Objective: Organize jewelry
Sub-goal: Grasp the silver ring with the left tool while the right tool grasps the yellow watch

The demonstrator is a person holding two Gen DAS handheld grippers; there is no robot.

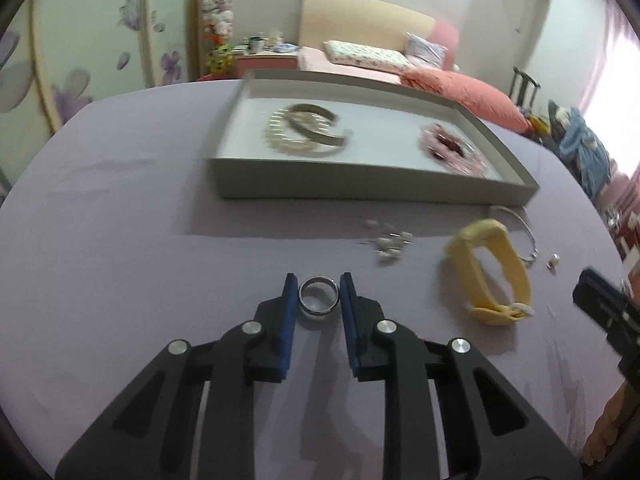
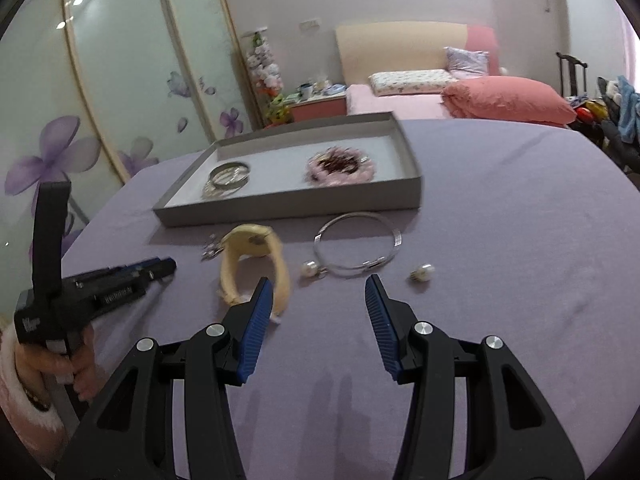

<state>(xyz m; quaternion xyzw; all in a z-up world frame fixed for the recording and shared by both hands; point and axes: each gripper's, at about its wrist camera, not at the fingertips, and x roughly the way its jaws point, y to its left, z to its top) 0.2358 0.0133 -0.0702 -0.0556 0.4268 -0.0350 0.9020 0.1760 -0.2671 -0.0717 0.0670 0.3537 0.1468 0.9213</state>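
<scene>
Left gripper (image 1: 319,292): blue pads closed against both sides of a silver ring (image 1: 319,299), lying flat on the lilac tablecloth (image 1: 120,240). Pads touching the ring's outer wall; ring not lifted clear of the cloth as far as can be told.

Right gripper (image 2: 320,292): jaws held apart, nothing between the pads, hovering over bare cloth.

Landmark: grey cardboard tray (image 1: 372,190), set toward the far side of the table.

Inside the tray, left half: silver bangles (image 1: 316,126) resting on a pearl bracelet (image 1: 280,138), touching. Inside the tray, right half: pink beaded bracelet (image 1: 454,148) with a dark red cluster at its centre.

In front of the tray, on the cloth:
- Silver ring, near side, well apart from the front wall, below the tray's middle.
- Small heap of silver earrings (image 1: 386,242), between the ring and the front wall; blurred, detail not readable.
- Yellow fabric band (image 1: 490,270), standing on edge, in front of the tray's right corner.
- Thin silver bangle (image 2: 358,246), just in front of the tray's right corner, beside the yellow band.
- Two pearl earrings (image 2: 309,269) and (image 2: 422,272), nearer than the thin bangle, one at each side of it.

Left hand (image 2: 76,364) wrapped round the left gripper's handle, fluffy pink cuff (image 2: 24,396) at the wrist.
</scene>
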